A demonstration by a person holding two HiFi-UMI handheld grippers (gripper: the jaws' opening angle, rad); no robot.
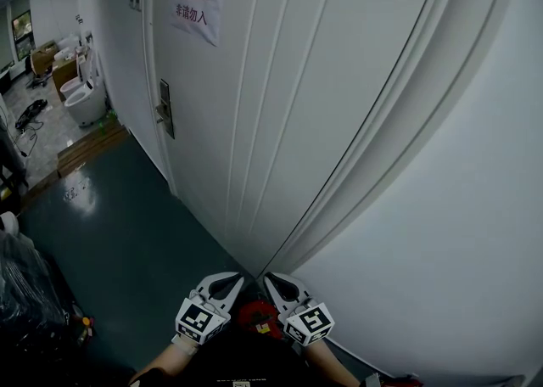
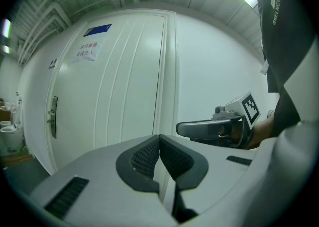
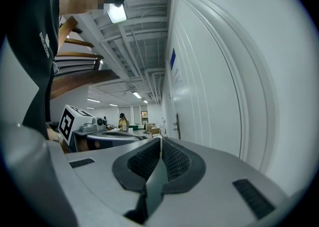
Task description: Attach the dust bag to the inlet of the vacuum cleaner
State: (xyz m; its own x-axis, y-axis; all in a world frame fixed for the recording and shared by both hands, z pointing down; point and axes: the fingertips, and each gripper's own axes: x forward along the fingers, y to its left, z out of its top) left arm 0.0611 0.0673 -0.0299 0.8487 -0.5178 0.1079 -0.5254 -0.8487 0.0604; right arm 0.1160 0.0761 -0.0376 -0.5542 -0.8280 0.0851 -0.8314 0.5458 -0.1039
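No dust bag or vacuum inlet shows clearly in any view. A small red object (image 1: 257, 319) lies low between my two grippers, mostly hidden, and I cannot tell what it is. My left gripper (image 1: 229, 281) and right gripper (image 1: 275, 280) are held side by side at the bottom of the head view, pointing at a white door. In the left gripper view its pads (image 2: 149, 155) meet at the tip with nothing between them, and the right gripper (image 2: 214, 130) shows to the side. The right gripper view likewise shows its pads (image 3: 172, 159) closed on nothing, and the left gripper (image 3: 107, 134) beside it.
A white panelled door (image 1: 254, 105) with a metal handle (image 1: 165, 114) and a paper sign (image 1: 193, 5) stands straight ahead. White wall (image 1: 441, 241) fills the right. Dark green floor (image 1: 127, 241) runs left to white toilets (image 1: 85, 101). A black plastic-wrapped bundle (image 1: 25, 292) sits at lower left.
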